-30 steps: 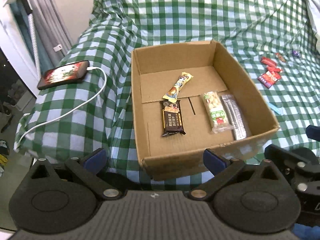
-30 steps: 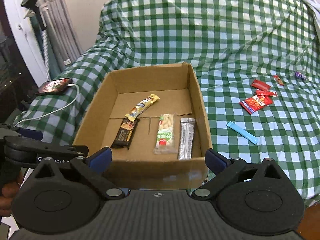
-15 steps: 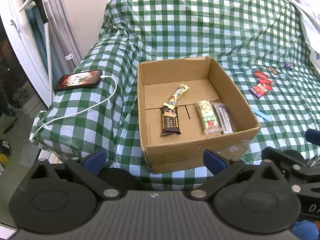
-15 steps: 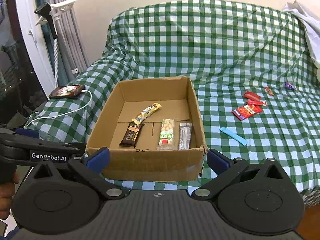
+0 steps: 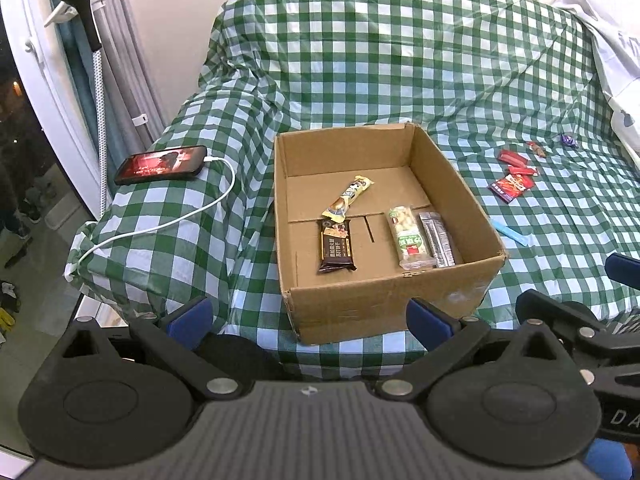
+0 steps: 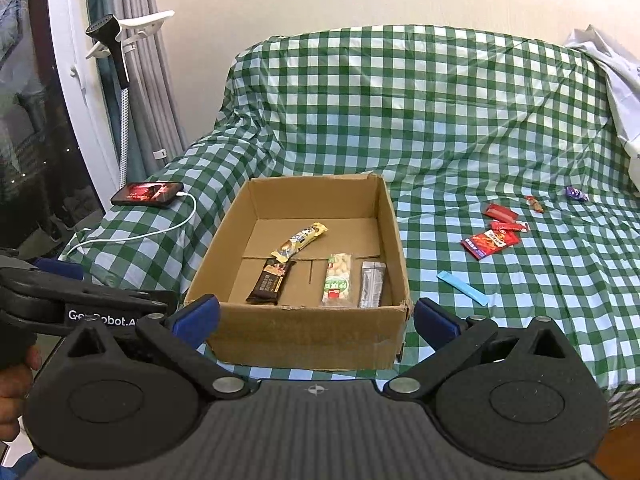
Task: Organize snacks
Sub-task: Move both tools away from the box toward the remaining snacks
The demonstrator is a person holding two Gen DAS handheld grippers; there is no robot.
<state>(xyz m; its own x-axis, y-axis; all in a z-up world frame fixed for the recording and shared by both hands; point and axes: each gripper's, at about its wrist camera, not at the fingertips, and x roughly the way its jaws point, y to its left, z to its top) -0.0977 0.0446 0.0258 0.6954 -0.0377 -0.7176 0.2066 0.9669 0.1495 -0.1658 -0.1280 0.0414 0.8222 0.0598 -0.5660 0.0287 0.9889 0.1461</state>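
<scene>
Both tools pulled back and up from a second ago — the box sits smaller and farther ahead in both wrist views, and more of the sofa backrest shows. Left gripper (image 5: 308, 316) spread wide, blue pads apart, nothing between them; right gripper (image 6: 316, 316) likewise released and empty. Reads as a retreat after a drop, with the next pick not yet begun.

Straight ahead of both tools, the open brown cardboard box (image 6: 304, 334), near wall toward the fingers. Inside, four snacks lying flat:
- dark brown chocolate-bar wrapper (image 6: 270, 284), ahead and slightly left of the right tool, long axis running away from it, tilted a little right at the far end
- yellow-and-cream snack bar (image 6: 300, 240) just beyond, laid diagonally, far end pointing up-right, near end touching or overlapping the brown wrapper
- clear green-labelled packet of nuts (image 6: 338, 280) and silver foil stick (image 6: 372, 284), side by side, both long axes pointing away from the tool

Farther out, ahead-right on the green-and-white checked cover (image 6: 460, 120) — a light blue flat stick (image 6: 462, 287) lying diagonally, then a cluster of red packets (image 6: 492, 236) and two small wrapped candies beyond. Probably several picks left.

Far ahead-left, a black phone (image 6: 146, 194) on its white cable.
</scene>
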